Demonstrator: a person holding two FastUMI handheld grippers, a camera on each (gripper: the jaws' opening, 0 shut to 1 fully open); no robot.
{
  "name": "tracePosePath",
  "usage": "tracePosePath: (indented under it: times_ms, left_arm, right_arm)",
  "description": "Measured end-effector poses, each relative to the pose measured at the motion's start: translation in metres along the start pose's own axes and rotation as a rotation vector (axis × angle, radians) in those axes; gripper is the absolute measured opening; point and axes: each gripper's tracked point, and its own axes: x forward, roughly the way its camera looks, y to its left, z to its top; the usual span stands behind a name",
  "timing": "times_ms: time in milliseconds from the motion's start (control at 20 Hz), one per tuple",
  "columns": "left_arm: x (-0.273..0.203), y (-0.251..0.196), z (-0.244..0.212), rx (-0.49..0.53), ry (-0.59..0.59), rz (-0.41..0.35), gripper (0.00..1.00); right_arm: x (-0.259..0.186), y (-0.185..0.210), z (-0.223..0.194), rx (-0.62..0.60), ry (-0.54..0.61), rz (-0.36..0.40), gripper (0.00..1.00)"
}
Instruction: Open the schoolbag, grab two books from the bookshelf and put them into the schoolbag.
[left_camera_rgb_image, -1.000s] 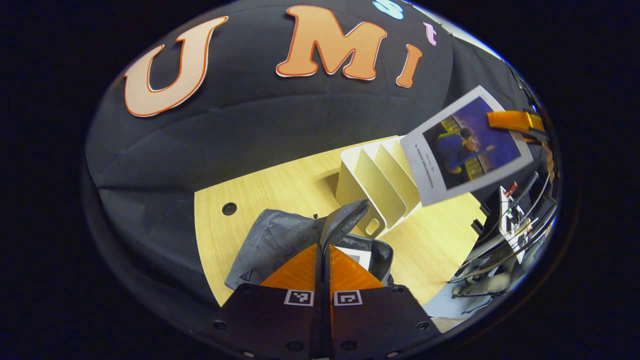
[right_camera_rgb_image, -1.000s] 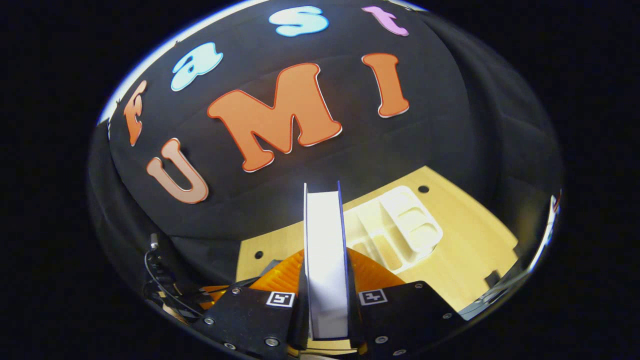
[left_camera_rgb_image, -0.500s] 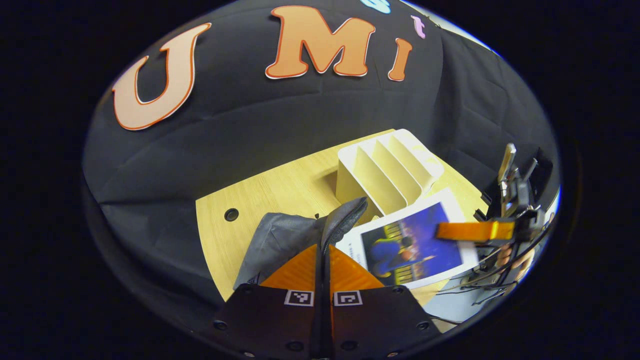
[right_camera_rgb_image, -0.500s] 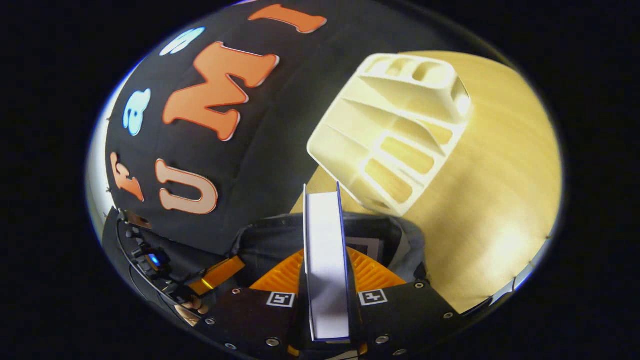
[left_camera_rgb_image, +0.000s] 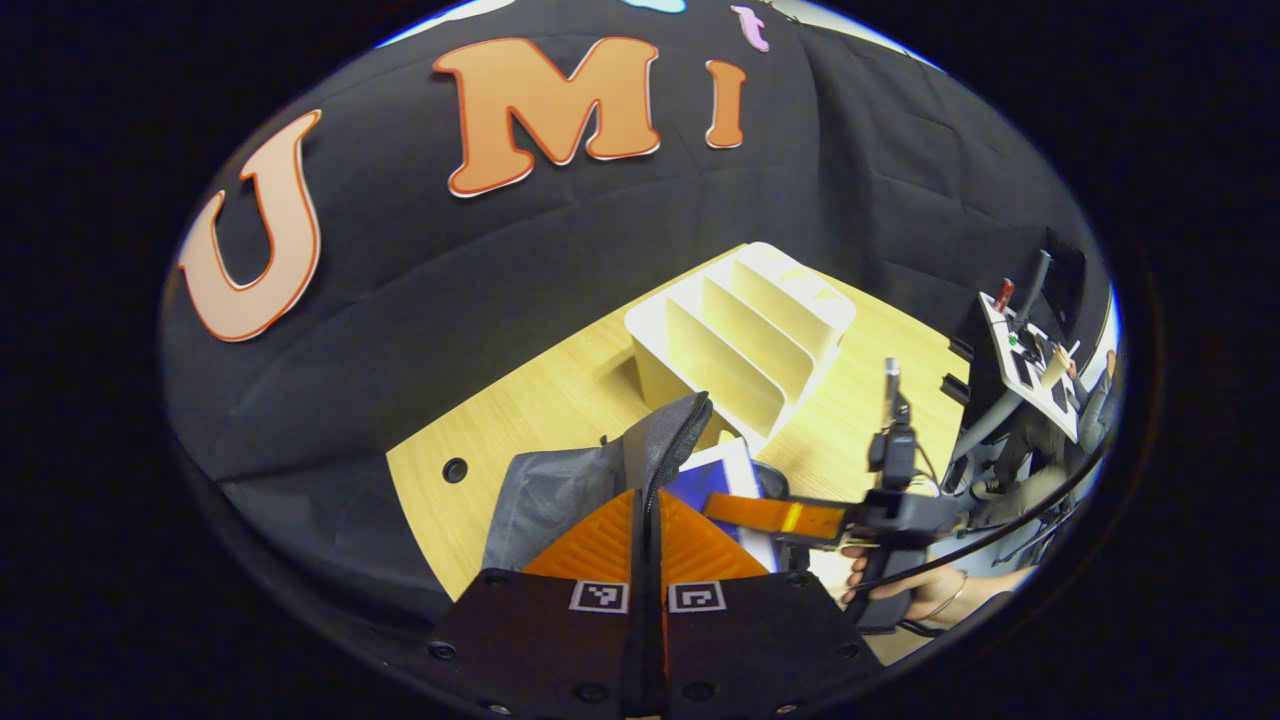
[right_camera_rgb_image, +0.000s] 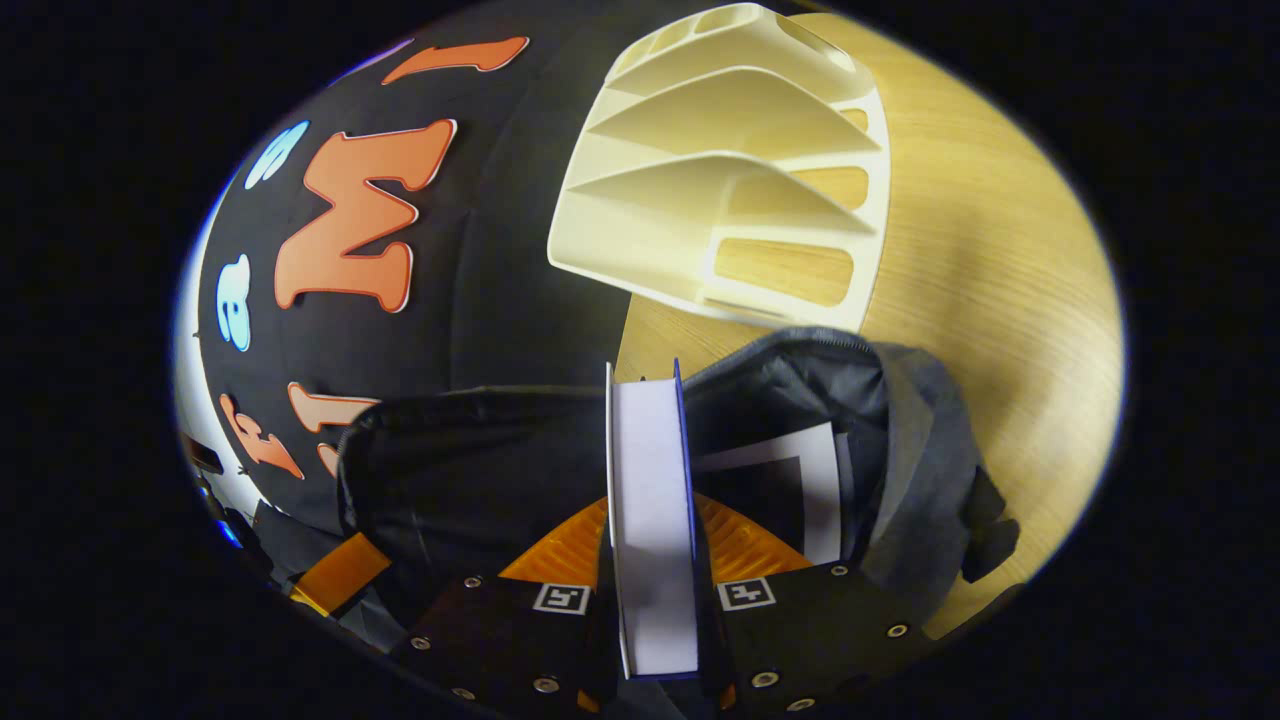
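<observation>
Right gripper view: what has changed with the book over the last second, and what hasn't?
The right tool, clamped on the book, has swung down from above the bookshelf to the open schoolbag, the book's edge now entering beside the first book. The left tool stays shut on the bag's flap.

Left hand-held gripper (left_camera_rgb_image: 647, 500) pinches schoolbag flap (left_camera_rgb_image: 668, 440).
</observation>
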Motion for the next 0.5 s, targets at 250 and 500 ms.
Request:
tracePosePath:
  times_ms: [250,500]
  left_arm:
    - [0.007,0.001,-0.013,-0.02,0.018,-0.019,0.01]
    - [0.01,-0.001,-0.032,-0.15,-0.019,-0.082,0.0]
  right_arm:
    - [0.017,-0.053,-0.021,-0.04,0.066,-0.242,0.53]
    - [-0.033,-0.056,0.002,-0.086,0.111,-0.289,0.98]
